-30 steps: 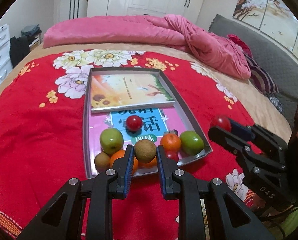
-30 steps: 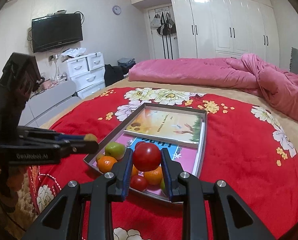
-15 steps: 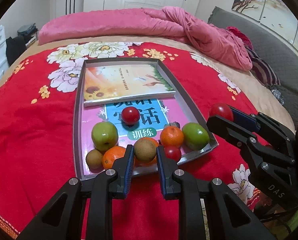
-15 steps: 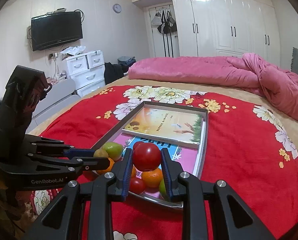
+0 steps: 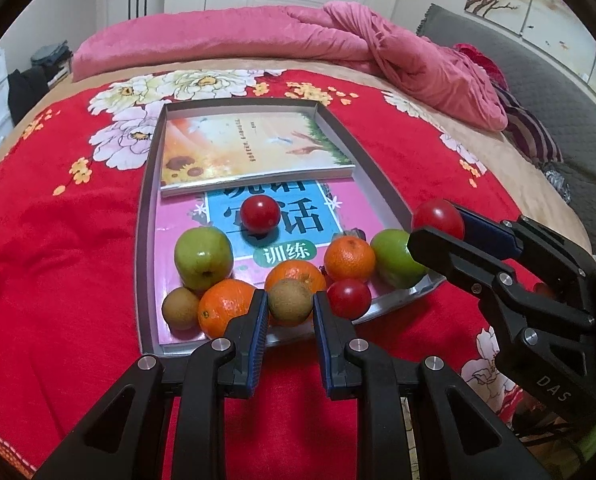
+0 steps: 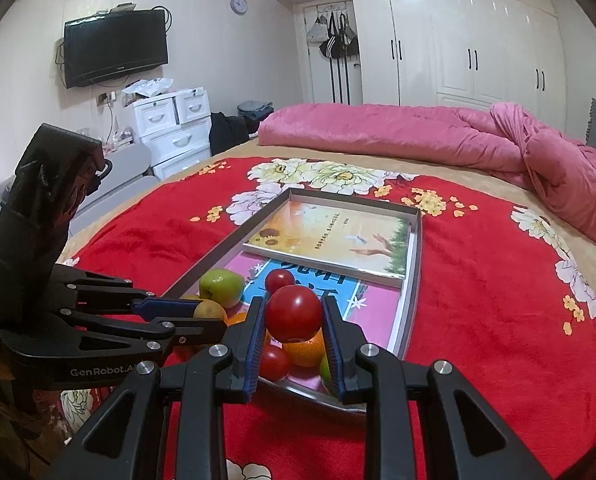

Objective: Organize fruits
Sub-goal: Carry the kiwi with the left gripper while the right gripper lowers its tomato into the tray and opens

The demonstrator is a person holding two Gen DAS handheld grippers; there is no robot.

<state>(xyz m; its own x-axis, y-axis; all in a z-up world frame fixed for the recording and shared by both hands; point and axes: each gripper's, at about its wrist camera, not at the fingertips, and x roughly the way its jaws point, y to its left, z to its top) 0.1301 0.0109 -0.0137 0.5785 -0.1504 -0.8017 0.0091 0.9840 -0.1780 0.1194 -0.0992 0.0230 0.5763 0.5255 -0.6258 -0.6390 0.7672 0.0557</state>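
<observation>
You're pinching a kiwi (image 5: 289, 302) in the left gripper (image 5: 289, 312) and a tomato (image 6: 293, 313) in the right gripper (image 6: 293, 332), hovering over the tray (image 5: 143, 240); next you're probably picking clear spots to drop them.

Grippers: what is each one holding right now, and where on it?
Left gripper pinches a kiwi by its sides; right gripper pinches a red tomato by its sides.
</observation>
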